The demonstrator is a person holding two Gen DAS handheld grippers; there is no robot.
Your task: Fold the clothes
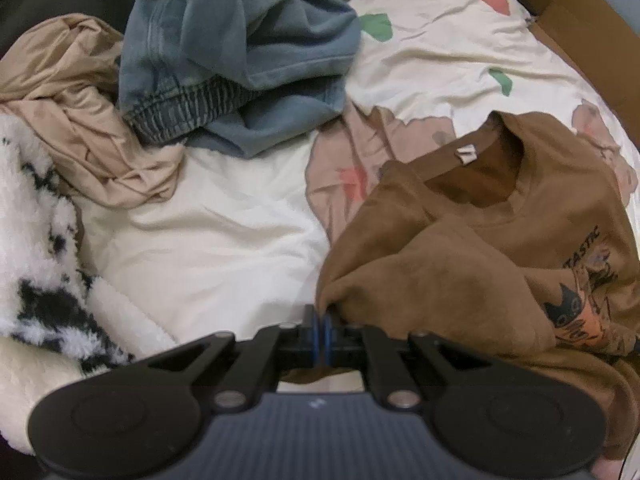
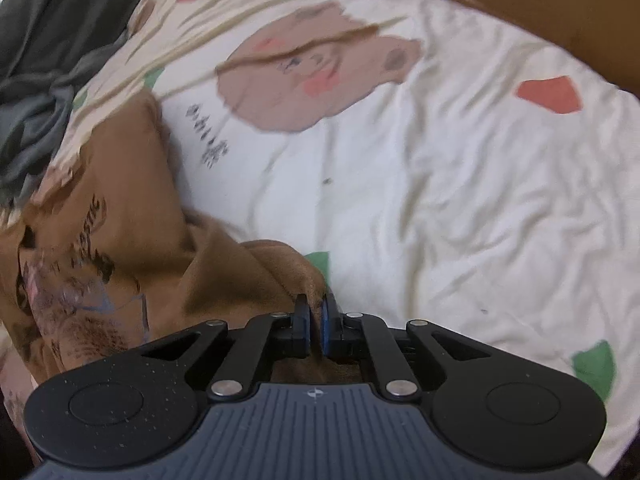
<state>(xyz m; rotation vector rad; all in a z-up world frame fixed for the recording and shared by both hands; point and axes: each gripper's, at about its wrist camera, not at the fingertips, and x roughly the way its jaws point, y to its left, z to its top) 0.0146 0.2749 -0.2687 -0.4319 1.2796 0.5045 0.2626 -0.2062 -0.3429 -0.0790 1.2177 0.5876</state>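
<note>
A brown T-shirt [image 1: 480, 240] with a cat print and a neck label lies crumpled on the bed, at the right of the left wrist view. My left gripper [image 1: 322, 316] is shut on a bunched edge of this shirt at its left side. In the right wrist view the same brown T-shirt [image 2: 120, 208] fills the left side, print facing up. My right gripper [image 2: 316, 308] is shut on a fold of the shirt's right edge, with brown cloth pinched between the blue pads.
A cream bedsheet [image 2: 440, 160] with bear and coloured-patch prints covers the bed. A blue-grey garment [image 1: 224, 60], a beige garment [image 1: 80, 120] and a black-and-white fleece [image 1: 36, 260] lie at the left. Dark grey cloth [image 2: 44, 80] sits far left. A cardboard edge [image 1: 568, 28] borders the right.
</note>
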